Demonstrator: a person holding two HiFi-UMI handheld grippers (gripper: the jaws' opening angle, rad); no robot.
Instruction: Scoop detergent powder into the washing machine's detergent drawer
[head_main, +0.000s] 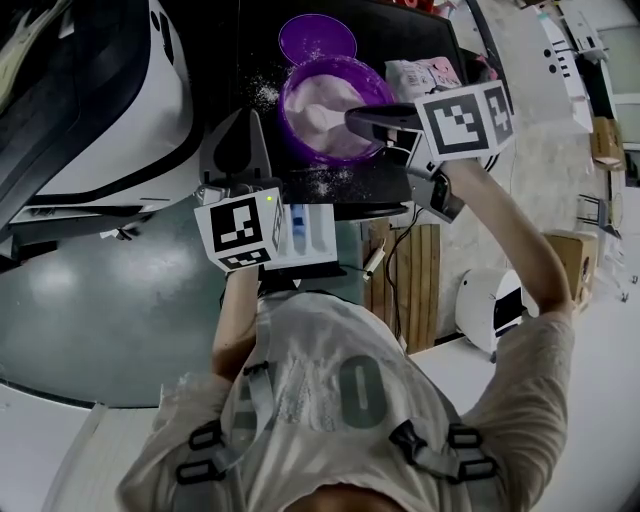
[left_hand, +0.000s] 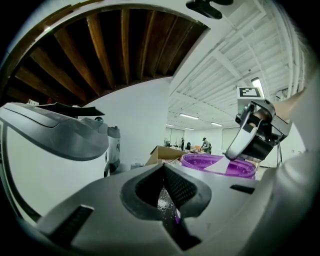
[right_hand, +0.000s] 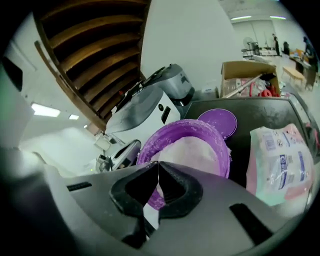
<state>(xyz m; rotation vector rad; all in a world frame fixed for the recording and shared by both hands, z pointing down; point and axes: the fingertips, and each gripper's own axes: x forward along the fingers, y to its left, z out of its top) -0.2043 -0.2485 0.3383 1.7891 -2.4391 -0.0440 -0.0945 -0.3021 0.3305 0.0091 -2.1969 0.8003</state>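
A purple tub (head_main: 300, 110) of white detergent powder stands on the black machine top (head_main: 400, 35). My right gripper (head_main: 352, 117) is shut on a white scoop (head_main: 328, 120) whose bowl dips into the powder. In the right gripper view the scoop's handle (right_hand: 150, 212) shows under the closed jaws, over the tub (right_hand: 167, 137). The white detergent drawer (head_main: 308, 235) with its blue insert sticks out below the tub. My left gripper (head_main: 238, 150) hovers left of the tub, shut on nothing. Its own view shows the tub (left_hand: 210, 162) and the scoop (left_hand: 239, 142) ahead.
The tub's purple lid (head_main: 317, 38) lies behind it. A pink and white detergent bag (head_main: 425, 75) lies to the right. Spilled powder (head_main: 320, 185) dots the black top. A white washing machine (head_main: 120, 110) stands at the left, a cardboard box (right_hand: 247, 75) farther back.
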